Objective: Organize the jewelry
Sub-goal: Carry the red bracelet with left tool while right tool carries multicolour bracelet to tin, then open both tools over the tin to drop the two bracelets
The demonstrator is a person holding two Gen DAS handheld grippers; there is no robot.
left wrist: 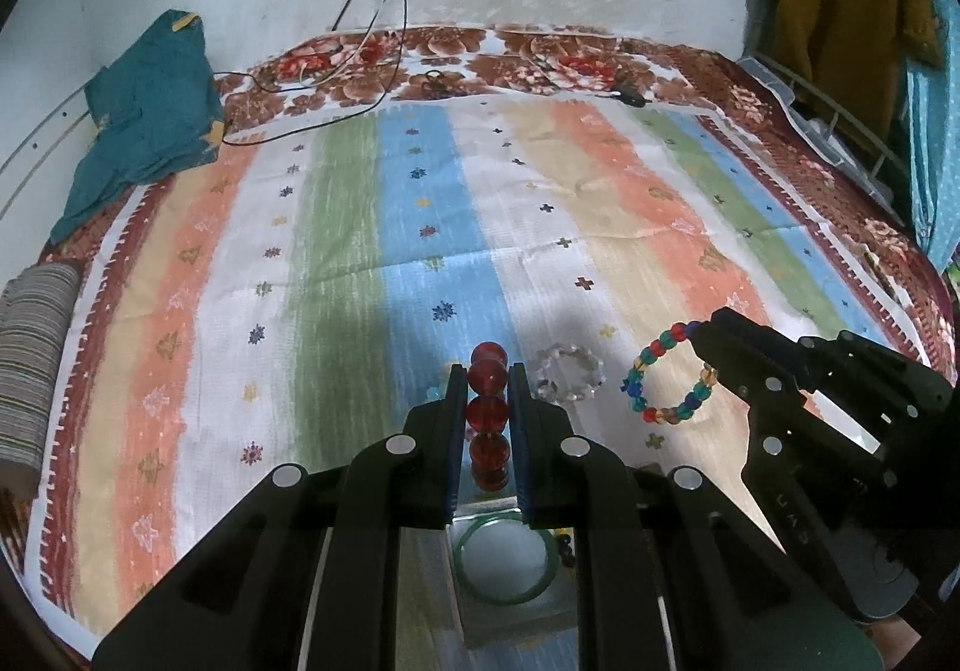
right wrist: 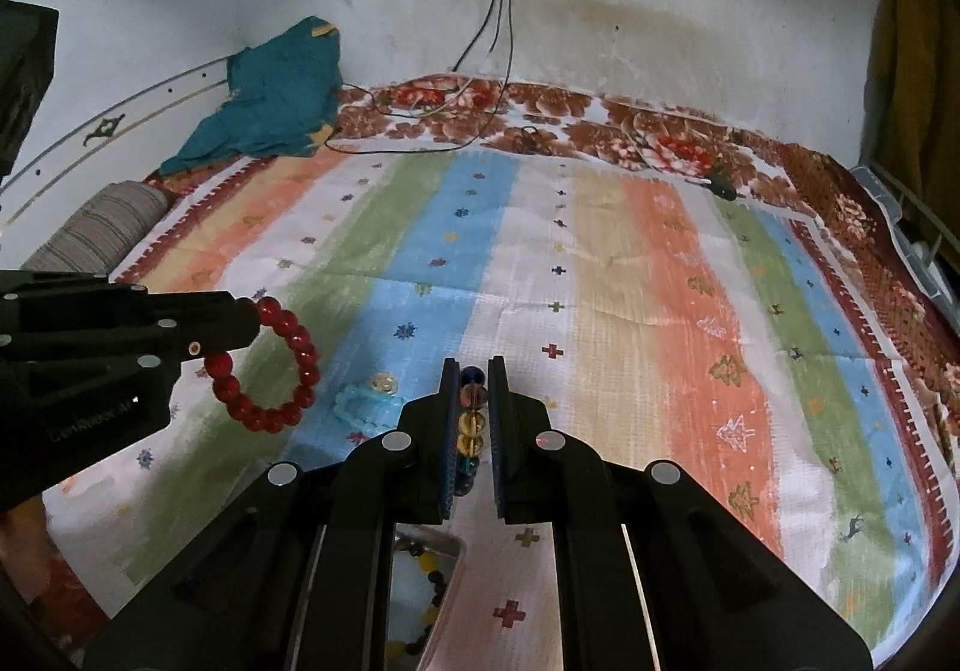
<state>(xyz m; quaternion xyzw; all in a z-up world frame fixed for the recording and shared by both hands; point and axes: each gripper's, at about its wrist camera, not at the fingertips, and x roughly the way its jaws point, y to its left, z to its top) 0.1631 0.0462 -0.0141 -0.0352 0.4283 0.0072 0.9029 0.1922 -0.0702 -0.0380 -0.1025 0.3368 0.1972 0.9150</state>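
Observation:
My left gripper (left wrist: 487, 371) is shut on a bracelet of large red beads (left wrist: 489, 413), held above the striped bedsheet (left wrist: 360, 251). The right wrist view shows that red bracelet (right wrist: 309, 359) hanging as a ring from the left gripper (right wrist: 252, 323). My right gripper (right wrist: 472, 365) is shut on a multicoloured bead bracelet (right wrist: 471, 419). In the left wrist view this multicoloured bracelet (left wrist: 639, 404) hangs from the right gripper (left wrist: 699, 332). A clear crystal bracelet (left wrist: 570, 371) and a light blue bracelet (right wrist: 360, 401) lie on the sheet.
A shiny box (left wrist: 480, 611) under the grippers holds a green bangle (left wrist: 504, 557); its other compartment (right wrist: 456, 551) holds dark and yellow beads. A teal cloth (left wrist: 150, 101), cables (left wrist: 384, 11) and a striped pillow (left wrist: 30, 359) lie along the bed's far and left sides.

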